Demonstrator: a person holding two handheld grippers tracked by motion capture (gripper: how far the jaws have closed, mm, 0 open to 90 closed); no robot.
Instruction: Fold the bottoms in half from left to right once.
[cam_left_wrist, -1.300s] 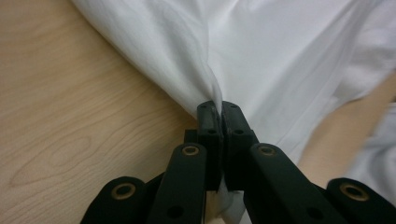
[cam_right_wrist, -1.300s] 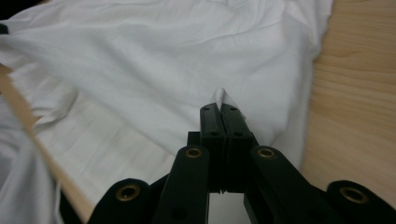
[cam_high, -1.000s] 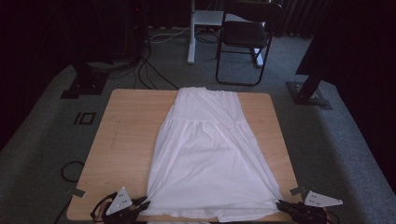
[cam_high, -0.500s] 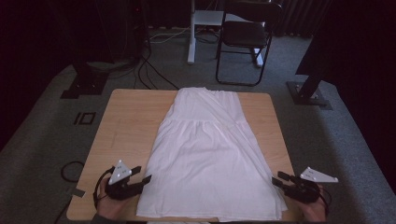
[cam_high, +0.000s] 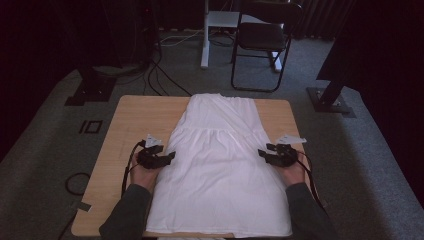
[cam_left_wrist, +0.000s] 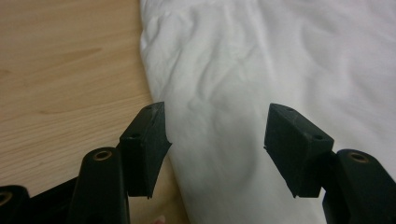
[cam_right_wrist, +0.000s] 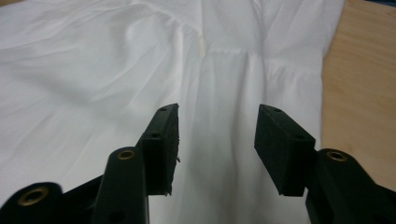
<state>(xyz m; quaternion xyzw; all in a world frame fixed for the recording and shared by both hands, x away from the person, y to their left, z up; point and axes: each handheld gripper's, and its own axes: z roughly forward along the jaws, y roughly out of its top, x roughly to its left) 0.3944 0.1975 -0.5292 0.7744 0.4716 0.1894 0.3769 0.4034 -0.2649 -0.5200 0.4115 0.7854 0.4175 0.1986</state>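
White garment (cam_high: 220, 170) lies flat on the bench (cam_high: 135, 120), hem at 6 o'clock, narrow top at 12.

Left tool (cam_high: 167, 158) is at the garment's 9 o'clock edge, right tool (cam_high: 264, 154) at its 3 o'clock edge, both about mid-length. Jaws of both have just been opening; now parted roughly halfway, nothing gripped.

In the left gripper view the left tool (cam_left_wrist: 215, 128) has the side edge under its gap and one jaw over bare wood. In the right gripper view the right tool (cam_right_wrist: 217, 140) has cloth below the gap and the edge off toward 3 o'clock.

Looks like a side-edge pickup for a fold. To do it well: take both edges at matching length, bite past the seam and catch both layers, close together, lift evenly so the cloth doesn't skew or drag the hem.
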